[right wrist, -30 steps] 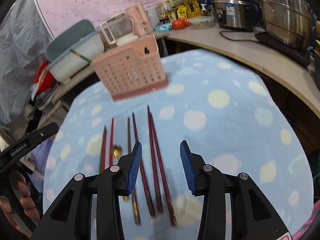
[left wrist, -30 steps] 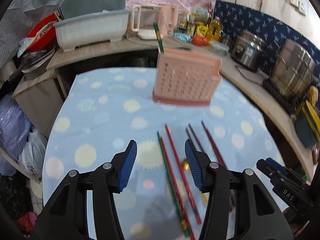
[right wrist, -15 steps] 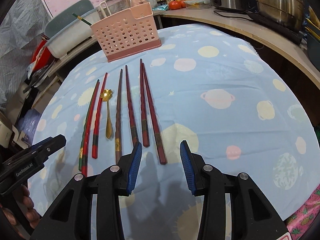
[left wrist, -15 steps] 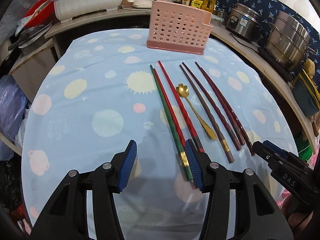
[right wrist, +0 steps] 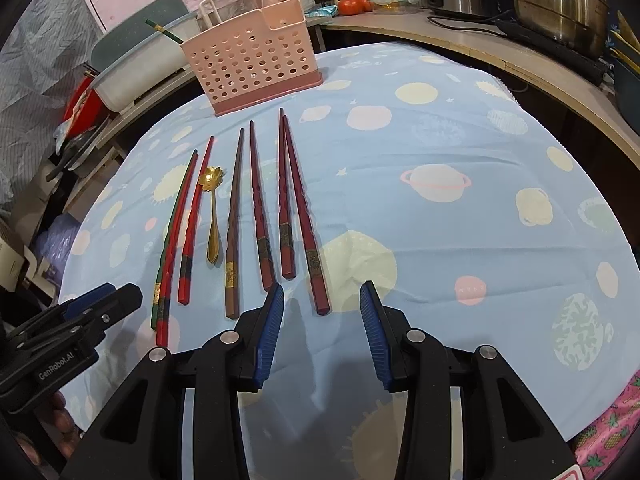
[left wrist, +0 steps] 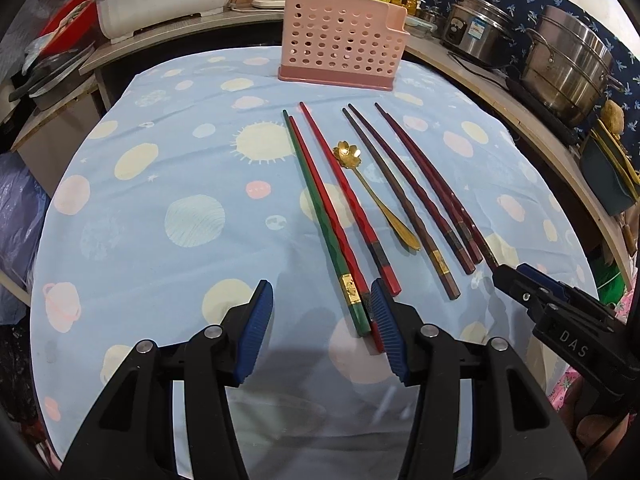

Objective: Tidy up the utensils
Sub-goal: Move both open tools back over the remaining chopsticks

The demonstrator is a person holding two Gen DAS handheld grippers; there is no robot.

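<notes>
Right wrist, "GenRobot.AI" on left tongs (right wrist: 104, 300), "DAS" on right tongs (left wrist: 516, 278)

Both grippers (left wrist: 322, 328) (right wrist: 322, 330) lower, nearer chopsticks (left wrist: 344, 216).

Chopsticks (left wrist: 344, 216), gold spoon (left wrist: 376, 196) flat before pink basket (left wrist: 342, 50).

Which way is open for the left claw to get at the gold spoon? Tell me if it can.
Probably yes. The left claw stands open and empty at the near ends of the green chopstick and red ones. The gold spoon lies flat farther in, uncovered, in a gap between chopsticks; only the tight spacing might hamper it.
</notes>
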